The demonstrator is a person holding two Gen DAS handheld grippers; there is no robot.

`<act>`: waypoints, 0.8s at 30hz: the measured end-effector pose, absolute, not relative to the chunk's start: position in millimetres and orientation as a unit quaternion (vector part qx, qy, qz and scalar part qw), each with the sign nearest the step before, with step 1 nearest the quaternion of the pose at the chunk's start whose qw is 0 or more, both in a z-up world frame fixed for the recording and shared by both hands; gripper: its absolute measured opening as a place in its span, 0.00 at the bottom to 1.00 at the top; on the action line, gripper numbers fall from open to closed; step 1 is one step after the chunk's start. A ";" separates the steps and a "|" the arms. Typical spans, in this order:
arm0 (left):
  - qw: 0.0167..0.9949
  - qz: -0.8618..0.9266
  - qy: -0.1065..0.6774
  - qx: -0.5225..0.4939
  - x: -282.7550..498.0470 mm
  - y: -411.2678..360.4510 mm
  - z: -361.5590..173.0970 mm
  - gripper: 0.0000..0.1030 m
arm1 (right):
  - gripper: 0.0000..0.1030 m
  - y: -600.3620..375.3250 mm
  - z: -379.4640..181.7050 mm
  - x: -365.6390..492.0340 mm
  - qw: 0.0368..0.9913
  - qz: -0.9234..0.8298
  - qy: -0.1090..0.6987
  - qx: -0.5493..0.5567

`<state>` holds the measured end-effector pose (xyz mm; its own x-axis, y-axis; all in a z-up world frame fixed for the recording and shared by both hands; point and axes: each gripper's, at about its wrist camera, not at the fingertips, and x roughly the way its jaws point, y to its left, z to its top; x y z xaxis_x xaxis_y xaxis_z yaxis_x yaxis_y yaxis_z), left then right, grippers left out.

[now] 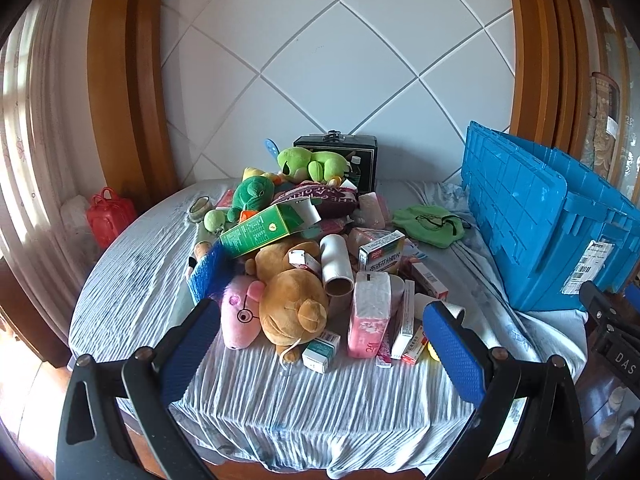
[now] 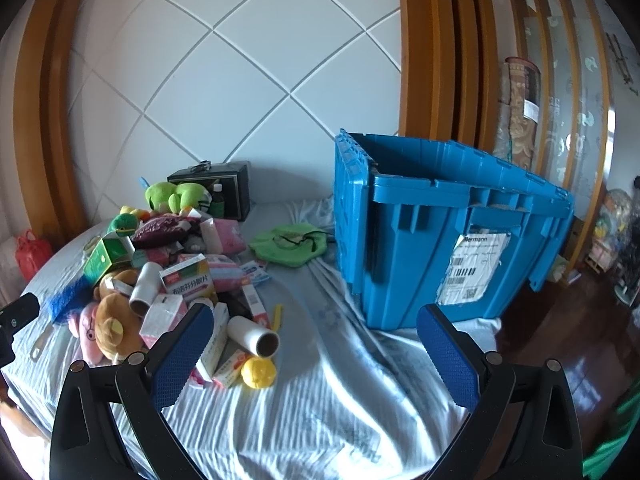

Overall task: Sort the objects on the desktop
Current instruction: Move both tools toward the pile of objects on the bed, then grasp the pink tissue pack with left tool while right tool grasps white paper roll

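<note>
A heap of objects lies on a round table under a pale striped cloth (image 1: 128, 280). In it are a brown plush bear (image 1: 294, 312), a pink plush (image 1: 240, 316), green frog plushes (image 1: 312, 162), a green carton (image 1: 260, 230), a cardboard roll (image 1: 336, 266), a pink tissue pack (image 1: 370, 314) and several medicine boxes (image 1: 380, 254). My left gripper (image 1: 320, 340) hovers open just short of the heap, with nothing between its blue pads. My right gripper (image 2: 316, 344) is open over bare cloth between the heap and a blue crate (image 2: 440, 248). A yellow ball (image 2: 259, 374) lies near its left finger.
The blue crate (image 1: 552, 220) stands open-topped at the table's right side. A green cloth pouch (image 2: 288, 246) lies beside it. A black case (image 1: 336, 160) stands at the back by the tiled wall. A red bag (image 1: 110, 216) sits off the table's left; dark wooden floor (image 2: 568, 344) lies to the right.
</note>
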<state>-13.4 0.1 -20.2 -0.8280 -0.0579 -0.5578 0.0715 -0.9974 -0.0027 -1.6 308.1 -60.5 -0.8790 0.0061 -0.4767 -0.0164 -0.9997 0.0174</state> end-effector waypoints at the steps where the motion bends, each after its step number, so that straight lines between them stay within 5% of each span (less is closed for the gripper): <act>1: 0.035 -0.955 0.010 0.294 -14.0 -0.9 -22.1 1.00 | 1.00 307.8 -62.7 -3.6 0.001 0.968 0.013 -0.249; 21: 0.065 -0.921 -0.016 0.383 -80.1 -78.1 -114.6 0.96 | 1.00 276.5 -141.8 -70.4 -0.036 0.922 0.037 -0.383; 24: 0.039 -0.915 -0.015 0.400 -96.5 -66.6 -128.9 0.96 | 0.87 262.1 -152.6 -84.0 -0.042 0.914 0.025 -0.404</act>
<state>-96.5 -66.6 -128.9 -0.6765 -0.0833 -0.7318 0.0592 -0.9965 0.0587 -84.0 262.1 -152.6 -0.6703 -0.0979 -0.7356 0.0568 -0.9951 0.0808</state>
